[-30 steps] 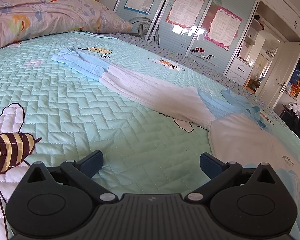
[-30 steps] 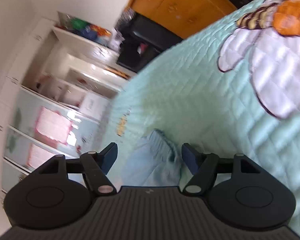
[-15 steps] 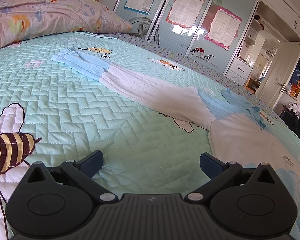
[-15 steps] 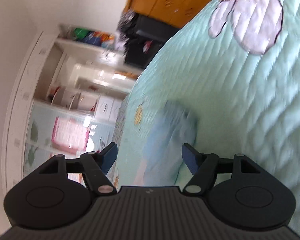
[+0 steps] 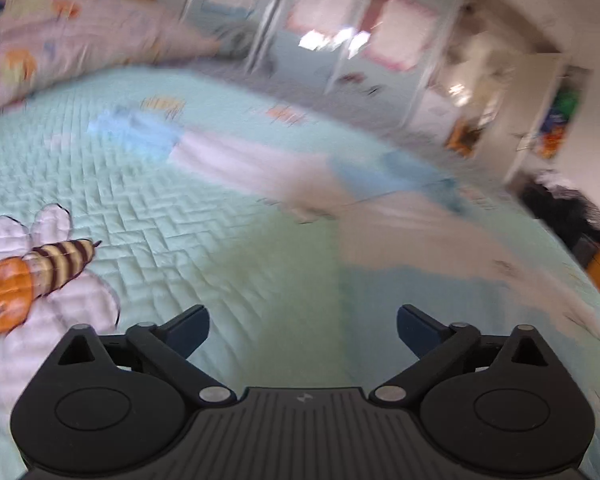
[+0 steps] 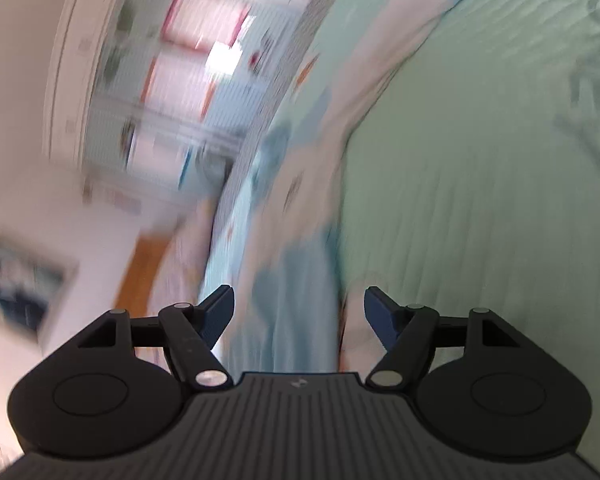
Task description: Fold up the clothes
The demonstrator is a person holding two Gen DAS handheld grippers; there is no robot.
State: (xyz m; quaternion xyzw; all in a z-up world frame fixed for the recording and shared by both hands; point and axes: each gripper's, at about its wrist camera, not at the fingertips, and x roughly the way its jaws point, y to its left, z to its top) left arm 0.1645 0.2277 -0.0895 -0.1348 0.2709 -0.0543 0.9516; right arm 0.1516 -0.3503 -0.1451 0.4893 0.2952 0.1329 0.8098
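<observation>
Left wrist view, heavy blur: left gripper (image 5: 303, 330) has jaws spread wide with nothing between them, only bare mint quilted bedspread (image 5: 160, 208) under the tips. The garment (image 5: 260, 168), white body with light blue sleeve and trim, lies flat on the bedspread ahead of the jaws and off to their right, its long axis running diagonally from the far left, near the pillow (image 5: 72, 40), down toward the near right. Bee and flower print (image 5: 40, 268) sits on the bedspread at the near left of the gripper, well clear of the garment. Wardrobe doors (image 5: 340, 40) stand beyond the bed. Right wrist view, rolled and smeared: right gripper (image 6: 299, 316) also released, jaws apart, with a pale blue strip of the garment (image 6: 296, 280) lying straight ahead between the fingers but not pinched, probably a sleeve or hem edge, too blurred to be sure. Garment's length runs away from these jaws up the frame. Judgement: right hand is the nearer one to cloth; left needs to travel forward and rightward to reach an edge.
</observation>
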